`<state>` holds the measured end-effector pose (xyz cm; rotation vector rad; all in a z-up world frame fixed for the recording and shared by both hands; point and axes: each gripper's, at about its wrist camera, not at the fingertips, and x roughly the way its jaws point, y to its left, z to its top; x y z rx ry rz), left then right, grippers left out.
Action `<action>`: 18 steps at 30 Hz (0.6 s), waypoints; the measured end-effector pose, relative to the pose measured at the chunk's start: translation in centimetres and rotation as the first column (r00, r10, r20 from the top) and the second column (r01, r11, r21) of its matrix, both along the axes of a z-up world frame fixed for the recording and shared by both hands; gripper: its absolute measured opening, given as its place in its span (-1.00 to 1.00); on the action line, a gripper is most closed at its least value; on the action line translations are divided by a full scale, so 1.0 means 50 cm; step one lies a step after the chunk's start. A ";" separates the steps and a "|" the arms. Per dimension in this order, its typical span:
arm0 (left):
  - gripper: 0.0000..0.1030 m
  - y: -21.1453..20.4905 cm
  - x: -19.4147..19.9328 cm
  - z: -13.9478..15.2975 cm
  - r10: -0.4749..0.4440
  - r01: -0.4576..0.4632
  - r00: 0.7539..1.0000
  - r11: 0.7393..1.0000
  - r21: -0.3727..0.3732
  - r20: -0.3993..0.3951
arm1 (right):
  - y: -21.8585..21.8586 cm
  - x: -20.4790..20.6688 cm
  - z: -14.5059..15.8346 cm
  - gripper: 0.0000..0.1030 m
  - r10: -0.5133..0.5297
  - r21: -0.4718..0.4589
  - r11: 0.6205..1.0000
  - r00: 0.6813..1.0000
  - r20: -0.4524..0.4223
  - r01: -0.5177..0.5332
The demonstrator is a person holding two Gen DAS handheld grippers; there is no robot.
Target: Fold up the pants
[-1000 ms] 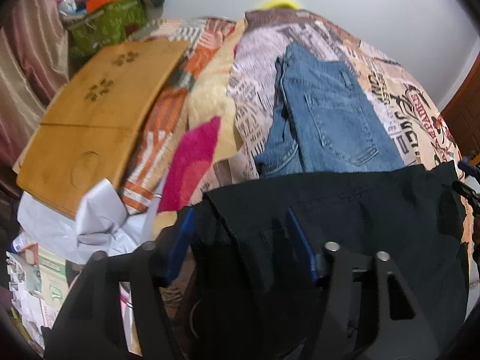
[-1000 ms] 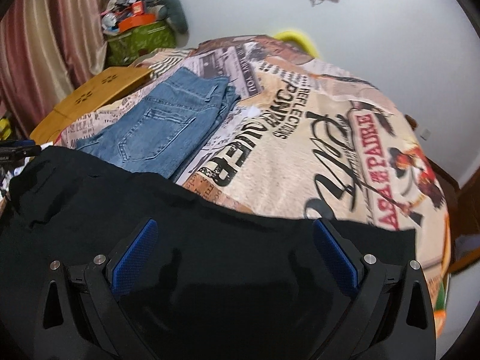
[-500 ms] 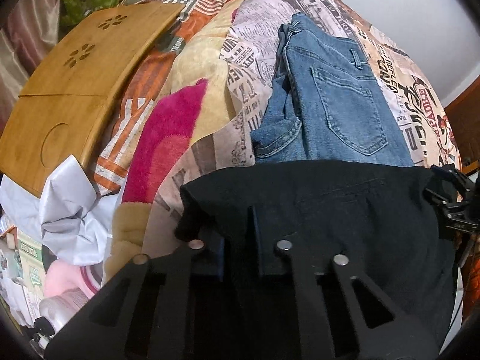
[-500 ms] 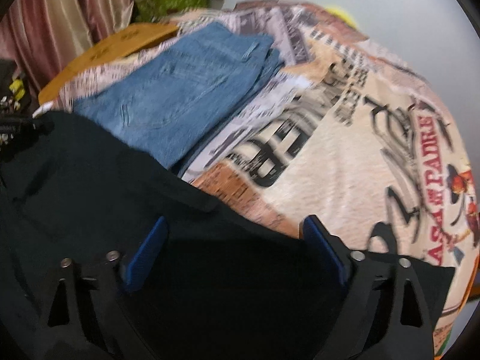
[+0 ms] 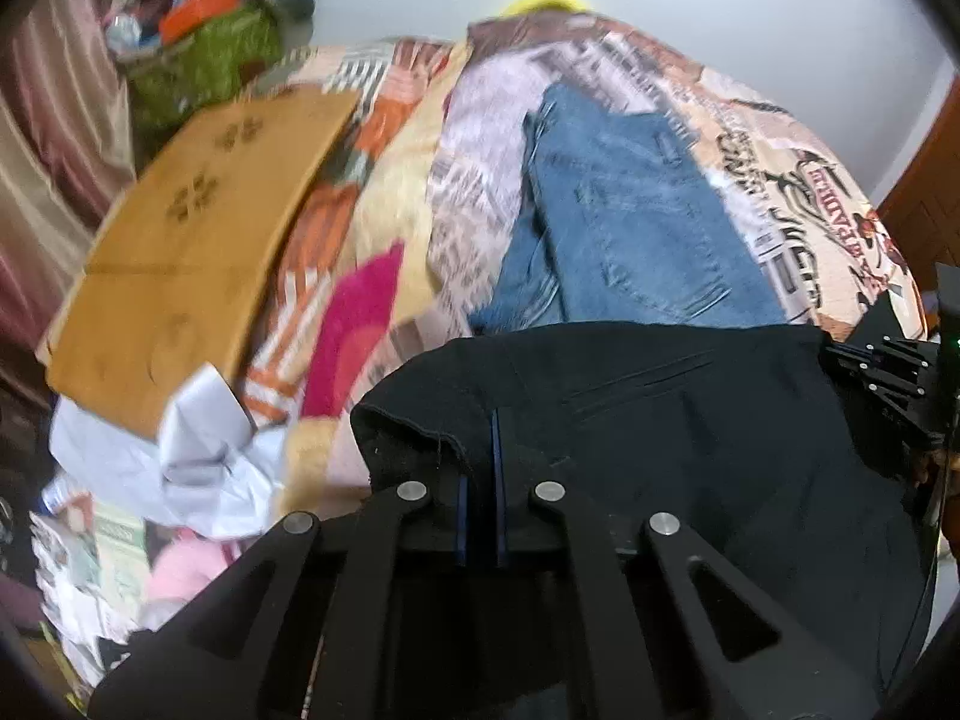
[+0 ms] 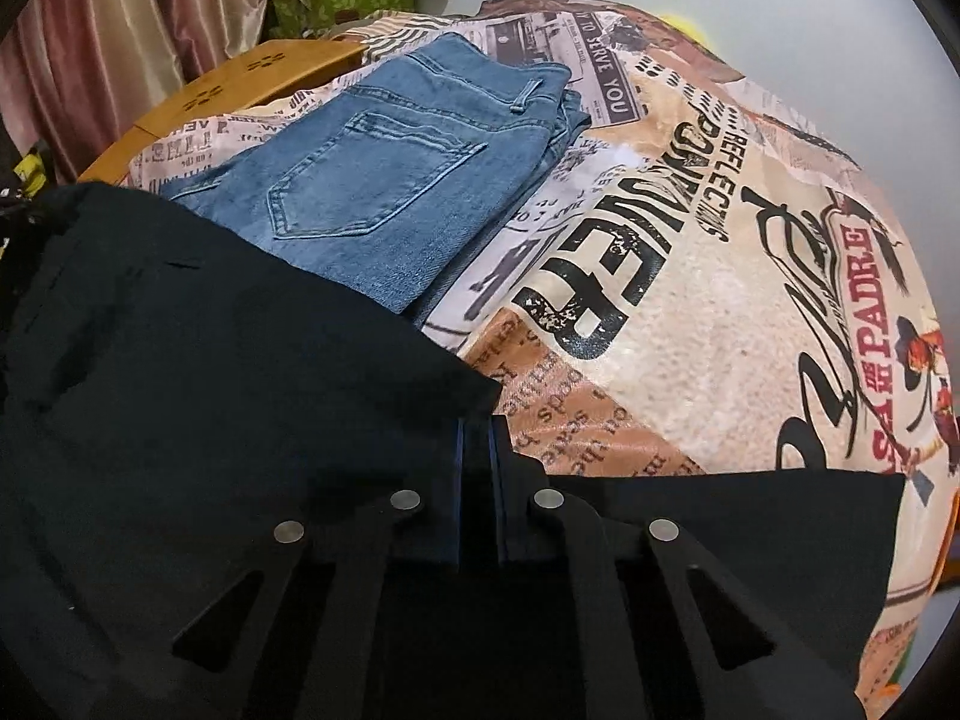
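Note:
Black pants (image 5: pixel 660 420) lie across the near part of the bed and fill the lower half of both views (image 6: pixel 210 360). My left gripper (image 5: pixel 478 468) is shut on the pants' left edge, with a fold of cloth bunched between its blue pads. My right gripper (image 6: pixel 477 456) is shut on the pants' far edge near a corner of the cloth. The right gripper also shows at the right edge of the left wrist view (image 5: pixel 888 372).
Folded blue jeans (image 6: pixel 384 186) lie on the printed bedspread (image 6: pixel 690 300) just beyond the black pants. A wooden lap table (image 5: pixel 192 240), a pink towel (image 5: pixel 354 324) and white bags (image 5: pixel 198 456) sit to the left. A green box (image 6: pixel 342 0) stands at the wall.
Both grippers have closed on the black pants; a second ago both were open over the cloth. The left view has tilted up and the pants' edge is lifted.

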<state>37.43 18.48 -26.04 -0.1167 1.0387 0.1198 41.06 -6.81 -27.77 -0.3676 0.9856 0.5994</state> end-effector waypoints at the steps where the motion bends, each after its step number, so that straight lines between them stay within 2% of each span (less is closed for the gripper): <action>1: -0.90 -0.007 0.001 0.015 -0.010 0.010 1.000 1.000 0.017 0.017 | -0.008 -0.001 0.008 -0.90 -0.011 0.014 1.000 1.000 0.007 0.011; 5: -0.90 -0.033 0.013 0.060 -0.037 0.032 0.996 0.997 0.068 0.077 | -0.030 -0.008 0.058 -0.90 -0.051 0.039 0.998 0.996 0.076 0.048; 9: -0.90 -0.043 0.034 0.104 -0.027 0.015 0.989 0.997 0.078 0.147 | -0.064 -0.017 0.139 -0.91 -0.123 0.093 0.990 0.978 0.166 0.109; 14: -0.90 -0.044 0.024 0.140 -0.030 0.015 0.979 0.997 0.075 0.200 | -0.090 -0.052 0.205 -0.91 -0.144 0.151 0.982 0.972 0.185 0.117; 18: -0.90 -0.047 -0.015 0.150 -0.048 0.032 0.977 0.996 0.079 0.209 | -0.100 -0.115 0.223 -0.91 -0.124 0.176 0.980 0.975 0.182 0.092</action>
